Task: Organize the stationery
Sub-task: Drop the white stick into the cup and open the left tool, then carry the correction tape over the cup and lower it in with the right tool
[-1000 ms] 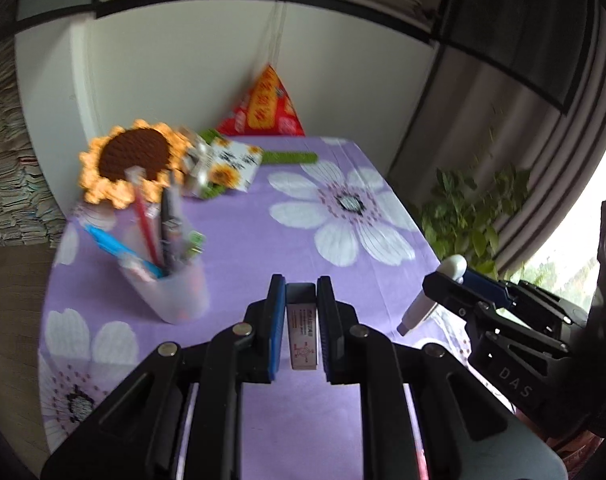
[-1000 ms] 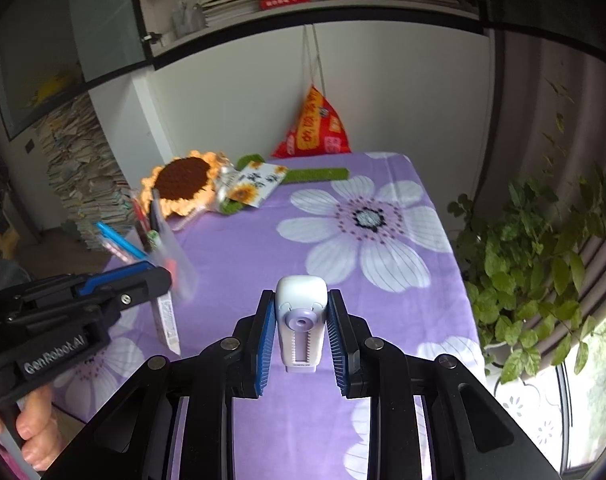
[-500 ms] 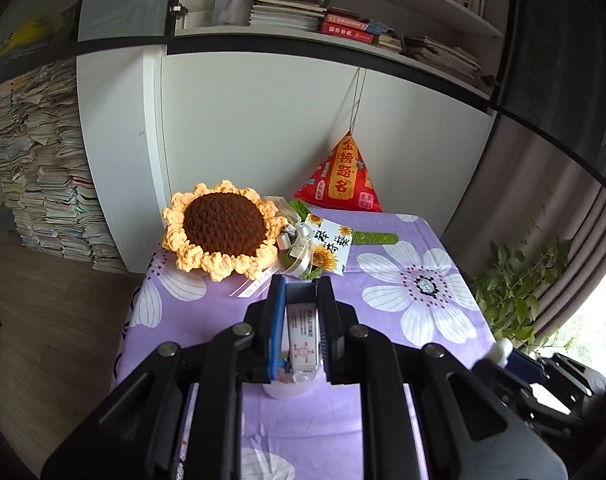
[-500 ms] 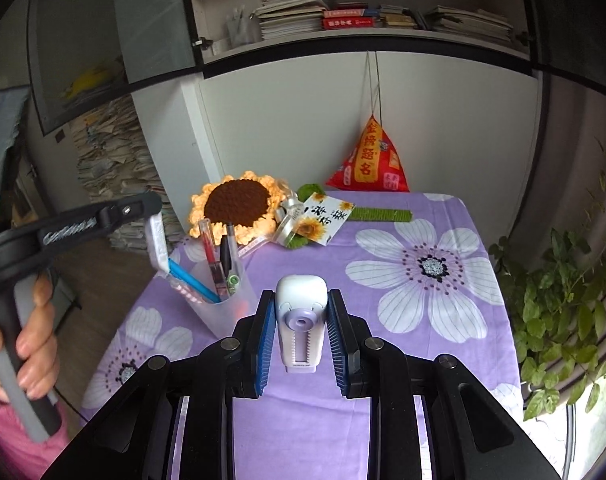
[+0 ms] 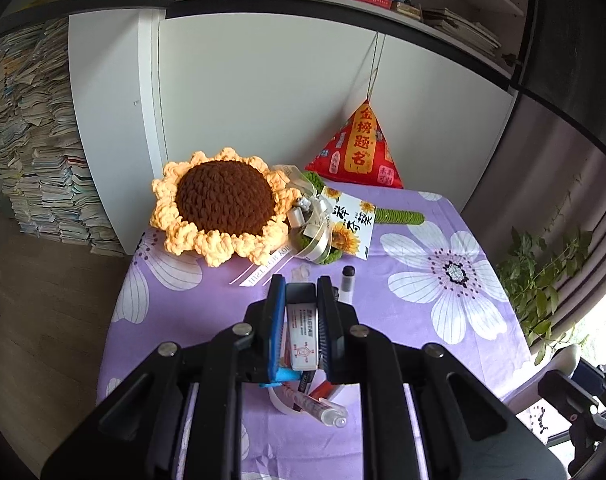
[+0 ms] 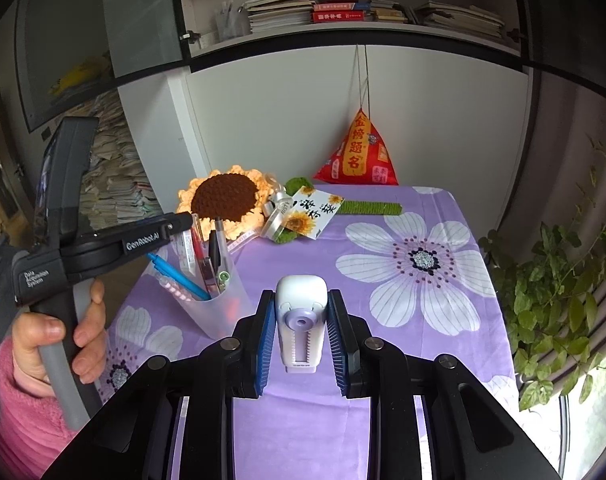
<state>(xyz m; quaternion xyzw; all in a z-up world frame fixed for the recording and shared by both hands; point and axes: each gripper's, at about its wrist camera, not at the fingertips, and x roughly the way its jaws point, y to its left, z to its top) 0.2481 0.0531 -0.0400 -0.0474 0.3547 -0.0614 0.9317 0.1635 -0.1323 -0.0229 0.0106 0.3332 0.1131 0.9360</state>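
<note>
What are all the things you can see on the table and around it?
pen cup: one, clear plastic, left side of the table, holding pens
sunflower: one, crocheted, yellow and brown, far left corner
card: one, white with sunflowers, beside the sunflower
red pouch: one, hanging at the wall
tablecloth: one, purple with white flowers
plant: one, green, right of the table
books: many, on the shelf above
white slim box: one, held over the cup
correction tape: one, white and lilac, held
left gripper: black, shut on the box
right gripper: black, shut on the tape
hand: one, pink sleeve, holding the left gripper
</note>
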